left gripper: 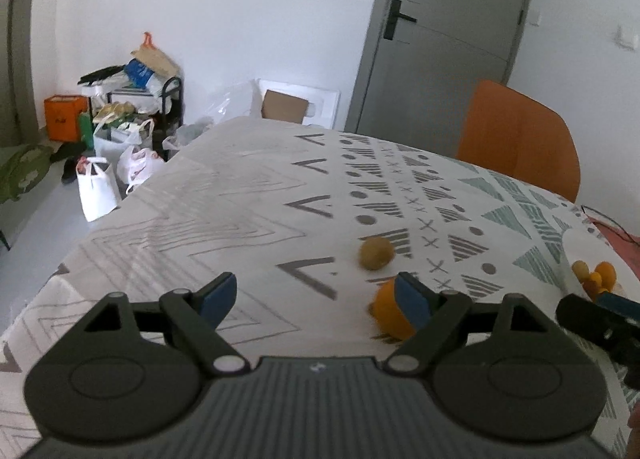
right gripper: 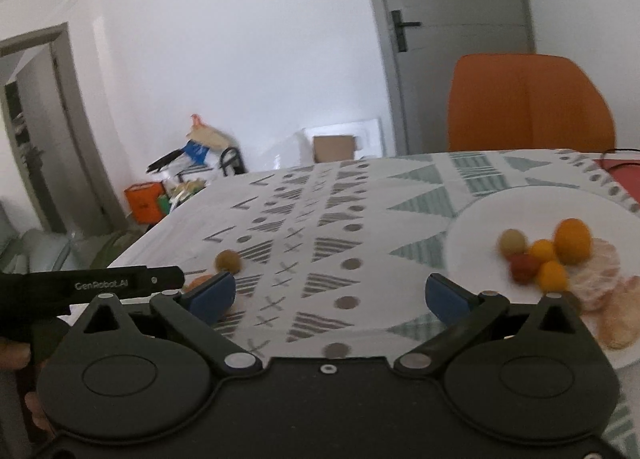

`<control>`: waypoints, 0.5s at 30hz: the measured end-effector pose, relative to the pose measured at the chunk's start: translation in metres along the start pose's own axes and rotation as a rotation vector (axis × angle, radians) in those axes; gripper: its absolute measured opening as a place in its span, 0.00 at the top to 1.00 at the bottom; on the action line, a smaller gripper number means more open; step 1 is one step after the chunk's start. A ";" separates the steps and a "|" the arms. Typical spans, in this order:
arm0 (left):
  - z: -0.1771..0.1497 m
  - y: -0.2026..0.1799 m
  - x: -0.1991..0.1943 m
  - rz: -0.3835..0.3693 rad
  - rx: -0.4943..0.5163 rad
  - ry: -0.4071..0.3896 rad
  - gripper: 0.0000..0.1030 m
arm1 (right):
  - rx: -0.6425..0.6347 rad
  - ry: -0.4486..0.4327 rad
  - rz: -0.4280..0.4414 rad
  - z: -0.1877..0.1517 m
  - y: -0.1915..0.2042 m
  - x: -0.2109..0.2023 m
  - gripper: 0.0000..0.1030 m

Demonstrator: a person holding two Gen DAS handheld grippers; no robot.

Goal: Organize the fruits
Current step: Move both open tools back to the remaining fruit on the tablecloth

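Observation:
My left gripper (left gripper: pixel 316 297) is open and empty above the patterned tablecloth. An orange fruit (left gripper: pixel 390 313) lies on the cloth behind its right finger. A small brown round fruit (left gripper: pixel 376 253) lies just beyond it. My right gripper (right gripper: pixel 330 295) is open and empty. To its right a white plate (right gripper: pixel 472 255) holds a brown fruit (right gripper: pixel 513 241), orange fruits (right gripper: pixel 572 241), a red one (right gripper: pixel 524 267) and pale slices (right gripper: pixel 618 313). The brown fruit (right gripper: pixel 228 260) and the orange fruit (right gripper: pixel 196 283) on the cloth also show in the right wrist view, at its left.
An orange chair (left gripper: pixel 520 139) stands at the table's far side, in front of a grey door (left gripper: pixel 448 31). Bags and a rack (left gripper: pixel 128 127) crowd the floor by the left wall. The left gripper's body (right gripper: pixel 88 285) shows at the left of the right wrist view.

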State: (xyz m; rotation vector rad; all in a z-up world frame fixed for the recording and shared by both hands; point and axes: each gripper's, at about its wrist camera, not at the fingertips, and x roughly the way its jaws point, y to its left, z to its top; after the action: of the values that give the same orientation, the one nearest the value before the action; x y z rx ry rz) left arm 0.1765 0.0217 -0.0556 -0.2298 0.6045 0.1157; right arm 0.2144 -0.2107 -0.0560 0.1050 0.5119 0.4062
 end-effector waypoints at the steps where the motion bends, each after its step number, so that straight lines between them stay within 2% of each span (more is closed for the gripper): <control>1: 0.000 0.004 0.000 0.004 -0.009 0.000 0.18 | -0.006 0.006 0.008 0.001 0.003 0.002 0.01; 4: 0.001 0.014 -0.001 0.013 -0.031 -0.004 0.18 | -0.028 0.030 0.030 0.002 0.016 0.012 0.04; 12: -0.001 0.042 -0.004 0.031 -0.073 0.007 0.18 | -0.057 0.088 0.091 0.004 0.041 0.034 0.22; 15: -0.001 0.052 -0.006 0.037 -0.093 0.006 0.18 | -0.065 0.109 0.105 0.005 0.050 0.043 0.23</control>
State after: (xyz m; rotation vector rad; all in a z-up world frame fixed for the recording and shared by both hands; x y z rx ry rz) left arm 0.1621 0.0710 -0.0627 -0.3092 0.6105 0.1790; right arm 0.2334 -0.1476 -0.0614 0.0477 0.6022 0.5331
